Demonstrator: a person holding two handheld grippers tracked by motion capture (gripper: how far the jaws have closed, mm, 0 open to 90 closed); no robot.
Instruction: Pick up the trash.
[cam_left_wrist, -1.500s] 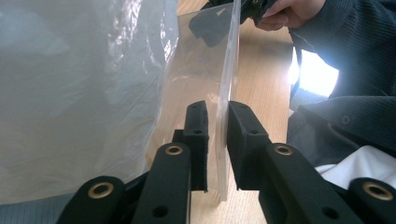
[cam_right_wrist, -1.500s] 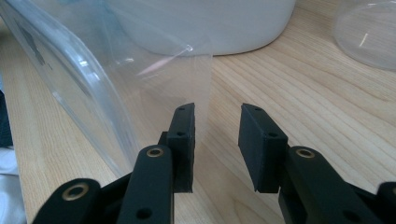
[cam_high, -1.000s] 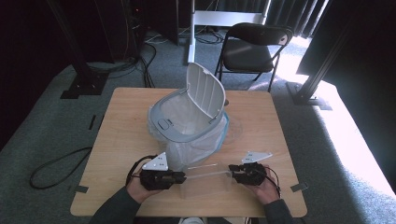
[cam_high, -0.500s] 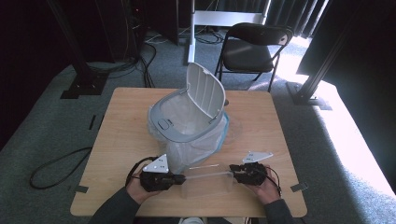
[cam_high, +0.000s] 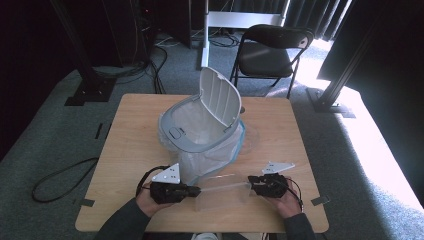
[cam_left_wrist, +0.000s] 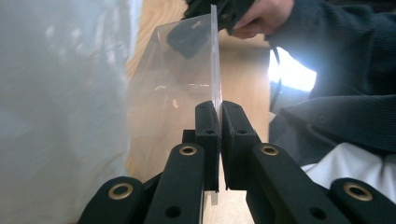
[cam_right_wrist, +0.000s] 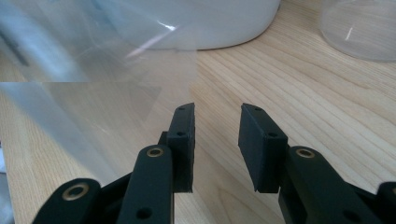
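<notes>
A clear plastic film (cam_high: 223, 187) stretches low over the table between my two grippers. My left gripper (cam_high: 198, 190) is shut on one edge of it; in the left gripper view the film (cam_left_wrist: 177, 88) stands upright, pinched between the pads (cam_left_wrist: 219, 109), and the jaws have just been closing on it. My right gripper (cam_high: 251, 183) is at the film's other end. In the right gripper view its jaws (cam_right_wrist: 217, 114) stand apart over bare wood, with the film (cam_right_wrist: 93, 116) lying left of the left finger (cam_right_wrist: 183, 135).
A grey bin (cam_high: 186, 135) with its lid (cam_high: 220, 97) raised stands mid-table, lined with a white bag (cam_high: 215, 155) that hangs over its sides. The wooden table (cam_high: 135, 150) has bare room to left and right. A black chair (cam_high: 270, 50) stands beyond it.
</notes>
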